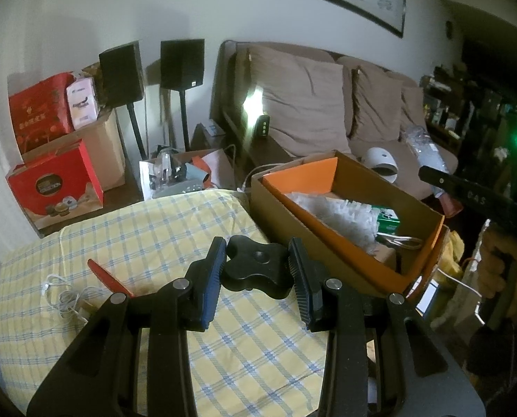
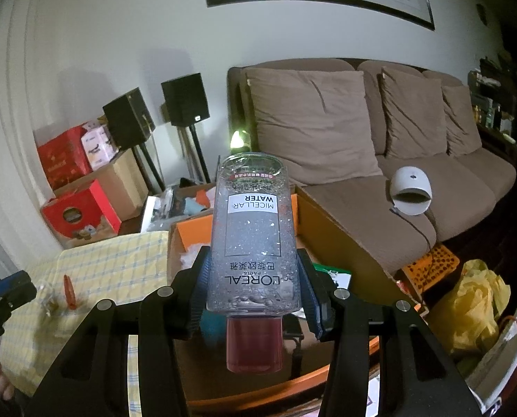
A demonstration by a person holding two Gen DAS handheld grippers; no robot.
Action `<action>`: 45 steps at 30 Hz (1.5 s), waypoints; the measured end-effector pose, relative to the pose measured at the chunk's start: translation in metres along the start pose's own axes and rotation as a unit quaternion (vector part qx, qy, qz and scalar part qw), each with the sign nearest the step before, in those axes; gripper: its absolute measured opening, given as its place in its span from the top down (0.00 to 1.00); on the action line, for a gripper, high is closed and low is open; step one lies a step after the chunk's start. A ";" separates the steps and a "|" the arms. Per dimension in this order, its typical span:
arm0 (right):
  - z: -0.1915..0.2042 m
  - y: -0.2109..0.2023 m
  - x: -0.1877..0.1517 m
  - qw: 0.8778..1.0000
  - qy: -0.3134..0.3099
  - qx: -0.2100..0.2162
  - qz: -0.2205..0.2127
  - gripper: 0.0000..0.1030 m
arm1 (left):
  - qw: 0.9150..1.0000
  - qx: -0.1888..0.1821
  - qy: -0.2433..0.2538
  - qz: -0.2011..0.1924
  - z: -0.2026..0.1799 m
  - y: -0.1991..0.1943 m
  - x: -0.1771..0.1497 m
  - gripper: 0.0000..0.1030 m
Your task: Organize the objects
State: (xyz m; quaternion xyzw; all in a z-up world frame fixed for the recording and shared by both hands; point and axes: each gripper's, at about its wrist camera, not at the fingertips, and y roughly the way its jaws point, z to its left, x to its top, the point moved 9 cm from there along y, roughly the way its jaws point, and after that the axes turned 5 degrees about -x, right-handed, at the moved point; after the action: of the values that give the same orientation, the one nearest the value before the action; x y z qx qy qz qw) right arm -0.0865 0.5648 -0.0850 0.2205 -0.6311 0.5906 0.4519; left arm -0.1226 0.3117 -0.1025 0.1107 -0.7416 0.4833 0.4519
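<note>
1. The checked yellow cloth (image 1: pixel 126 243) lies largely bare under your left gripper (image 1: pixel 257 267); only a tangle of white cable (image 1: pixel 65 299) and a red clip (image 1: pixel 108 278) rest near its left part, well apart from the box
2. The open cardboard box (image 1: pixel 286 208) stands just beside the cloth's right edge, its orange inner wall (image 1: pixel 303 173) rising above the cloth; white packing and a green packet (image 1: pixel 388 220) lie inside, leaving little free floor
3. Beyond the box the brown sofa (image 2: pixel 414 180) carries a white domed device (image 2: pixel 411 191) on its seat
4. Your left gripper's jaws are partly closed and clamp a black lobed knob (image 1: pixel 255 264) between the pads, held just above the cloth
5. Your right gripper (image 2: pixel 255 292) grips a clear micellar water bottle (image 2: pixel 251 229) by its sides, red cap toward you, base pointing away, over the box
</note>
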 end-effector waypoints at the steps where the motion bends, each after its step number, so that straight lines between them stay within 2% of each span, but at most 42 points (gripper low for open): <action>1: -0.002 0.000 0.000 1.000 0.001 -0.001 0.000 0.54 | 1.000 -0.002 0.001 0.001 -0.001 0.000 0.000 0.67; 18: -0.020 -0.003 0.000 1.000 0.016 -0.012 -0.001 0.54 | 1.000 -0.014 0.000 0.000 -0.016 0.011 -0.001 0.67; 28: -0.025 0.001 0.001 1.000 0.020 -0.019 0.001 0.54 | 0.999 -0.033 0.014 -0.019 -0.042 0.023 0.017 0.67; 45: -0.036 0.004 -0.001 0.999 0.025 -0.024 0.005 0.54 | 0.998 -0.045 0.034 -0.027 -0.069 0.052 0.038 0.67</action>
State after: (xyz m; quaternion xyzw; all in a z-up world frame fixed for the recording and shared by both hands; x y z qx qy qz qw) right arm -0.0778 0.5995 -0.0915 0.1915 -0.6345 0.5829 0.4702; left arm -0.1365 0.4051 -0.0967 0.0935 -0.7431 0.4410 0.4944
